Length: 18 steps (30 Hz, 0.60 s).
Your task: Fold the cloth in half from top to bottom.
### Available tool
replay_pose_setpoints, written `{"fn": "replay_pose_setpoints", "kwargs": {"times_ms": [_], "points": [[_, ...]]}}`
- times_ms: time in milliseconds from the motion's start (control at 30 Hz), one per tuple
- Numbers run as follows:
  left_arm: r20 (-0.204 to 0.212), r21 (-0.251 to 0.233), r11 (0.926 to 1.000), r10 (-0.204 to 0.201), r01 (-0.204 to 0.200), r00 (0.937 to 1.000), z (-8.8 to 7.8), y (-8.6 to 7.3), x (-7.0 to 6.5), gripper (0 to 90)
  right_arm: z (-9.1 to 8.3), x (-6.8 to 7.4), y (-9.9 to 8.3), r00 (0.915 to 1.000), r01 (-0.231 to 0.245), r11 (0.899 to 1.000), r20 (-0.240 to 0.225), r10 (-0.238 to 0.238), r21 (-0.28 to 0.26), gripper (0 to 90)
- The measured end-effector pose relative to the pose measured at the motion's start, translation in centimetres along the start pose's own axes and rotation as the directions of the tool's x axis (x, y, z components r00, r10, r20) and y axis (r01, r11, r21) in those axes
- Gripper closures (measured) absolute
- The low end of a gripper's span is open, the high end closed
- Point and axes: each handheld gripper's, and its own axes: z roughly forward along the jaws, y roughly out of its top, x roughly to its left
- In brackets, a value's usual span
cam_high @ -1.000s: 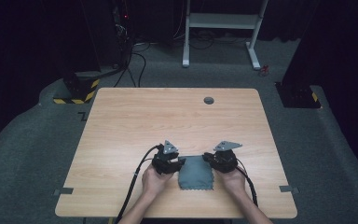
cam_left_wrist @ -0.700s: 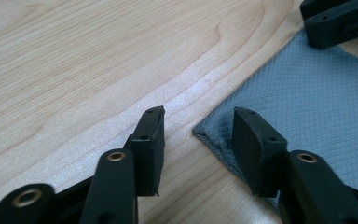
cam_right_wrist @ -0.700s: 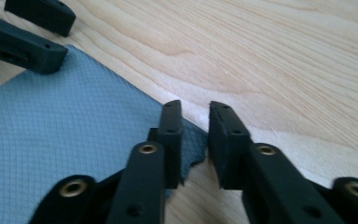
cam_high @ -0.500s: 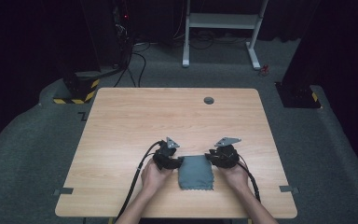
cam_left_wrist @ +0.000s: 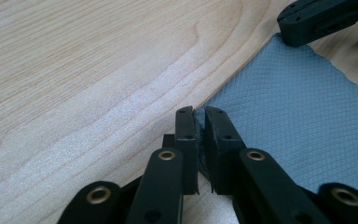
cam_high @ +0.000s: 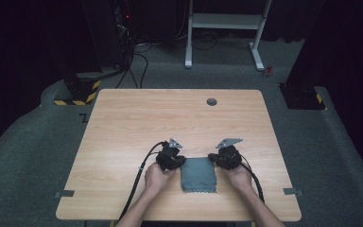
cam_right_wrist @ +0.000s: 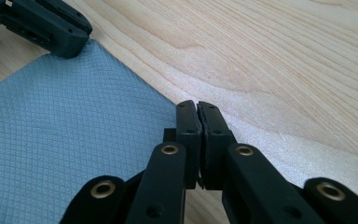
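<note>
One grey, waffle-textured square cloth [cam_high: 198,174] lies flat near my edge of the pale wooden tabletop [cam_high: 137,123]. My left gripper [cam_left_wrist: 198,116] has just closed its jaws on one far corner, my right gripper [cam_right_wrist: 197,112] on the other. Both bites look shallow, so I judge a quick lift could slip a corner free.

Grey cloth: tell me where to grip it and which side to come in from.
Take the grey cloth by its two far corners, one gripper per corner, coming in low from its left and right sides. It lies flat on the table, so only edges and corners give the jaws something to pinch. The left gripper and right gripper have just closed there.
</note>
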Motion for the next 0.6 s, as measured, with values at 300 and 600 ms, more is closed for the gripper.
{"fn": "replay_pose_setpoints", "kwargs": {"times_ms": [300, 600], "points": [[0.023, -0.018, 0.9998, 0.011, -0.01, 0.9997, -0.1, 0.2, 0.6, 86.8, -0.2, 0.0, 0.0, 0.9999, 0.011, 1.0, 0.011, -0.011, -0.018, 89.1], [-0.017, -0.03, 0.999, 0.031, -0.031, 0.9994, 0.2, 1.4, 1.6, 86.9, -0.1, -0.4, 0.9, 0.9996, -0.006, 0.999, 0.028, 0.007, -0.042, 89.1]]}}
